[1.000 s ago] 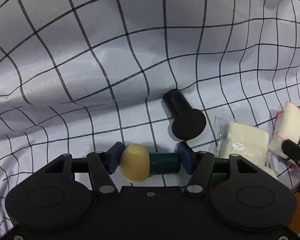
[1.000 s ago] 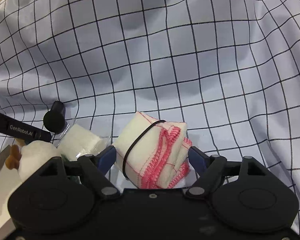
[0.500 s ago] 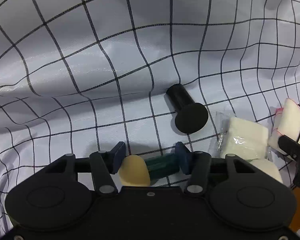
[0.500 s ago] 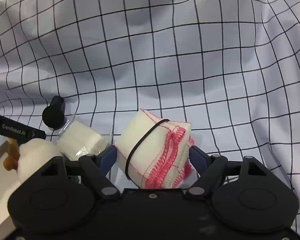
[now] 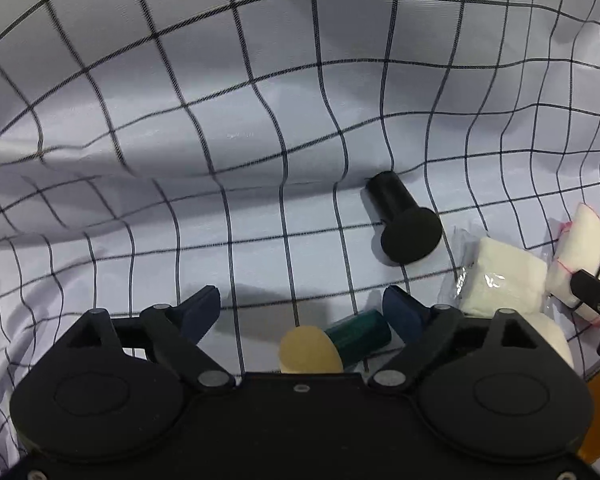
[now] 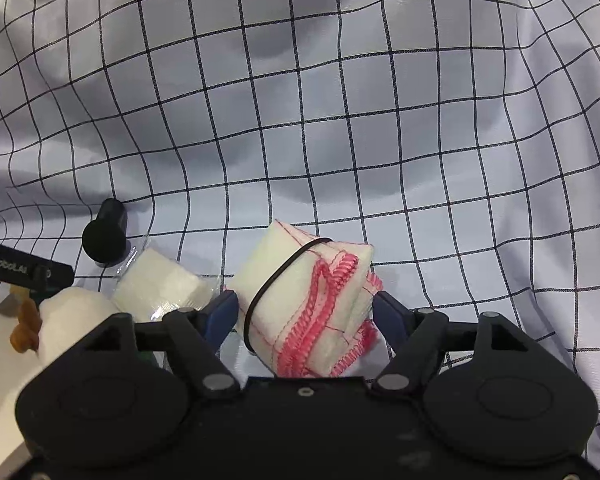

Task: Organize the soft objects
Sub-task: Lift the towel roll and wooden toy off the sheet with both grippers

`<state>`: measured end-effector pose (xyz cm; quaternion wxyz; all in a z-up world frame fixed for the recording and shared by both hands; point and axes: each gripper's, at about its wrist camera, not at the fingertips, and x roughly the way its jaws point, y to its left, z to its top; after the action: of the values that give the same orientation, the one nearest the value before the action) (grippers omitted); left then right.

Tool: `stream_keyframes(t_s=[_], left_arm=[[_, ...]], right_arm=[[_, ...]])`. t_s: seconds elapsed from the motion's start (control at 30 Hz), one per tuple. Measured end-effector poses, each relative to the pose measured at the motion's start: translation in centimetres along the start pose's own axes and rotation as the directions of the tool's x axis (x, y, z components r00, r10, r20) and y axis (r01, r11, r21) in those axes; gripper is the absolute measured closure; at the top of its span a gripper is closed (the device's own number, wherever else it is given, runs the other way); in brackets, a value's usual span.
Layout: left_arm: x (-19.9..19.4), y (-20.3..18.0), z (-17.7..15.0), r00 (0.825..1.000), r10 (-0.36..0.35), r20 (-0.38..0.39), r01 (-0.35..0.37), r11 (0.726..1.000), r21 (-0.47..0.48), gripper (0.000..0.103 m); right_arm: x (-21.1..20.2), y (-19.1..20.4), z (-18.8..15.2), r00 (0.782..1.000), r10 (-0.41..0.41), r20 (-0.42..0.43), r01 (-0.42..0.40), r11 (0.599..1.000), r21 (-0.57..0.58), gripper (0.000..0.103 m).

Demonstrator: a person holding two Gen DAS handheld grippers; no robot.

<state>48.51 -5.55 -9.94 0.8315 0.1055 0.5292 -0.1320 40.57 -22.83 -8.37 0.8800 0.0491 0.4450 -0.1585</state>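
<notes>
Left wrist view: the left tongs (image 5: 300,306) are spreading, their jaws now wide apart where a moment ago they pinched the sponge applicator (image 5: 334,344); that piece, tan pad and dark green handle, now lies free on the checked cloth (image 5: 180,120) between the jaws, close to the 3 o'clock finger but gripped by neither; I judge this object as set down, so the left hand is free for another item. At 1 o'clock from the tongs lies the black stamp-shaped applicator (image 5: 404,224); at 3 o'clock sits the wrapped white pad (image 5: 500,280), beside it the banded cloth bundle (image 5: 584,248), cut off by the frame edge. The sponge's lower part is hidden behind the tool body.

Right wrist view: the right tongs (image 6: 305,316) are closing around the banded cloth bundle (image 6: 308,300), which sits between the jaws on the cloth; the pads look to be at its sides, more nearly than half a second back, though whether they press is hard to tell. At 9 o'clock a white plush thing (image 6: 76,312) with orange bits is half hidden; its kind is unclear.
</notes>
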Motion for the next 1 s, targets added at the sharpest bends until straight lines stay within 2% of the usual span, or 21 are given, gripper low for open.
stream_keyframes(t_s=[0.33, 0.37, 0.43, 0.47, 0.5, 0.63, 0.8, 1.0], left_arm=[[-0.1, 1.3, -1.7, 0.998, -0.013, -0.063, 0.014, 1.0, 0.022, 0.015], [0.0, 1.5, -1.7, 0.997, -0.019, -0.075, 0.021, 1.0, 0.013, 0.017], [0.4, 1.4, -1.4, 0.996, -0.041, -0.079, 0.041, 0.999, 0.002, 0.032], [0.6, 1.6, -1.4, 0.995, -0.062, -0.083, 0.062, 0.998, -0.004, 0.042], [0.8, 1.6, -1.3, 0.993, -0.082, -0.088, 0.081, 0.997, -0.011, 0.047], [1.3, 0.2, -1.1, 0.996, -0.057, -0.072, 0.059, 0.998, 0.021, 0.047], [0.8, -0.3, -1.2, 0.998, -0.036, -0.047, 0.036, 0.999, 0.006, 0.047], [0.7, 1.6, -0.9, 0.999, -0.036, -0.021, 0.036, 0.999, -0.028, 0.047]], right_arm=[[-0.1, -0.4, 0.0, 1.0, 0.006, -0.007, -0.006, 1.0, 0.005, 0.03], [-0.1, -0.4, 0.0, 1.0, 0.007, -0.008, -0.007, 1.0, 0.006, 0.03], [-0.1, -0.4, 0.0, 1.0, 0.006, -0.01, -0.006, 1.0, 0.008, 0.03], [-0.1, -0.4, 0.1, 1.0, 0.007, -0.009, -0.007, 1.0, 0.008, 0.03], [-0.1, -0.4, 0.1, 1.0, 0.007, -0.009, -0.007, 1.0, 0.009, 0.03], [-0.3, -0.7, 0.1, 1.0, 0.018, -0.003, -0.018, 1.0, 0.018, 0.029], [-0.8, -2.0, 0.6, 1.0, 0.026, 0.015, -0.027, 0.997, 0.072, 0.021], [-0.9, -2.1, 1.2, 1.0, 0.021, 0.005, -0.021, 0.996, 0.081, 0.002]])
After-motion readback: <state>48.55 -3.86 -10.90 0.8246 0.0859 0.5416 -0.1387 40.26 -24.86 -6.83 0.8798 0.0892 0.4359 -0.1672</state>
